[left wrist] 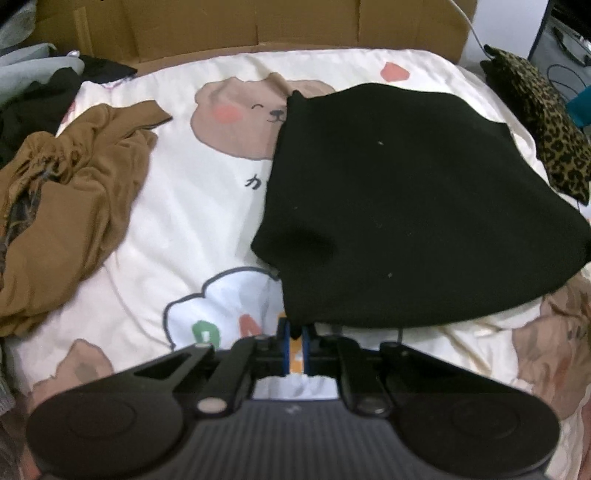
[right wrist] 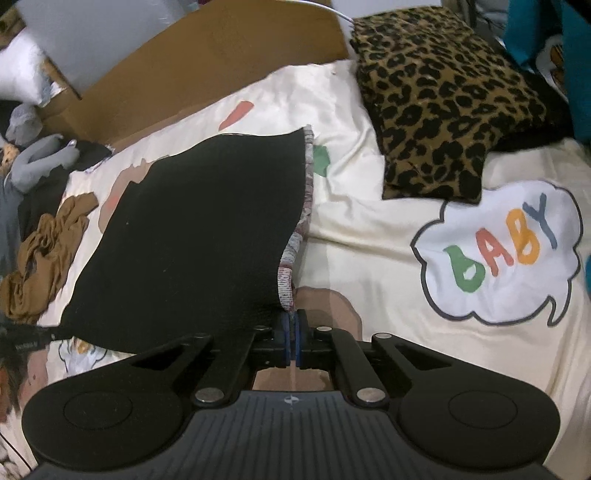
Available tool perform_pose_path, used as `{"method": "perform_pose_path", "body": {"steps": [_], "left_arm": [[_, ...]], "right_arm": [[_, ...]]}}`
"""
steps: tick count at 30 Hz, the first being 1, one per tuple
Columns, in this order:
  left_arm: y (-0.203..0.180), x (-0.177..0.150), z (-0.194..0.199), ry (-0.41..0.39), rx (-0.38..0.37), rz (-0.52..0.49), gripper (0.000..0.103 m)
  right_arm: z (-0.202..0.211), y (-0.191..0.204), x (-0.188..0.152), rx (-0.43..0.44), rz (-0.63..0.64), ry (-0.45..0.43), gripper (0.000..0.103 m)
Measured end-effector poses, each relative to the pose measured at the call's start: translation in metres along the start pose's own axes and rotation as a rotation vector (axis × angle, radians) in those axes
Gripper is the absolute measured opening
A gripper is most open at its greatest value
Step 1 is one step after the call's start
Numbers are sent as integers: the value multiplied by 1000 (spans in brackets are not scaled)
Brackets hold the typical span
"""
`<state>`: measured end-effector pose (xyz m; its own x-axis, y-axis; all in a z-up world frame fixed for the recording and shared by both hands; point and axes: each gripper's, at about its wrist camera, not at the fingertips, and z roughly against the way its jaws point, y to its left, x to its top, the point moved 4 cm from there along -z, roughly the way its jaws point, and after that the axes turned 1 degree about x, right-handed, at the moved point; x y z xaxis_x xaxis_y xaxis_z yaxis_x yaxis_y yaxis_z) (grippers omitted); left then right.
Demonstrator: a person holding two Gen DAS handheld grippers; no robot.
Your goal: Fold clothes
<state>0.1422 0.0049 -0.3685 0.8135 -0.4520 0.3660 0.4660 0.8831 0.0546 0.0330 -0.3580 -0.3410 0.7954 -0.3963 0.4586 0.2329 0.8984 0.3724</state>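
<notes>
We hold the black garment (left wrist: 417, 206) at two of its near corners, and it stretches out over the bedsheet (left wrist: 192, 229) ahead of us. Our left gripper (left wrist: 294, 332) has its blue pads drawn in on a small tuck of black cloth at the garment's near left corner. Our right gripper (right wrist: 293, 325) is pinched tight on the near right corner, where a striped, knitted inner edge (right wrist: 291, 266) peeks out beside the black.

In the left view the garment fills the space from twelve round to four o'clock, its left edge running up from the jaws toward the printed bear (left wrist: 240, 118). The near hem sags in a curve just above the sheet.

At nine o'clock lies a crumpled brown garment (left wrist: 70, 206), well apart from the black one, with a broad strip of bare sheet between them. At two o'clock a leopard-print piece (left wrist: 543, 129) sits near the black garment's far right corner. In the right view the sheet around the "BABY" cloud (right wrist: 498, 251) at three o'clock lies free. Cardboard (left wrist: 236, 26) walls the far edge at twelve.
</notes>
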Motion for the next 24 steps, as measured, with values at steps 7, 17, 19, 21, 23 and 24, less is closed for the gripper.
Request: {"method": "perform_pose_path", "body": {"steps": [7,17,19,21,23,24], "left_arm": [[7,-11,2,54,45,36,3],[-26,22,12,-18,-60,31,9],[-37,26,10,-35,-98,11,10],[-43,27,4,-36,-120,4,10],[-48,24,-7,-27,-125,13,12],[-48,20,-13,-19,-113,17,13]], "right_arm": [[1,-14,-6,-84,-61,53,4],[17,16,0,91,8,-3,3],[6,18,-2,85,15,-2,4],[-5,19,-3,77,21,-4,4],[-15,16,-5,64,27,2,4],[-21,14,-7,56,29,13,6]]}}
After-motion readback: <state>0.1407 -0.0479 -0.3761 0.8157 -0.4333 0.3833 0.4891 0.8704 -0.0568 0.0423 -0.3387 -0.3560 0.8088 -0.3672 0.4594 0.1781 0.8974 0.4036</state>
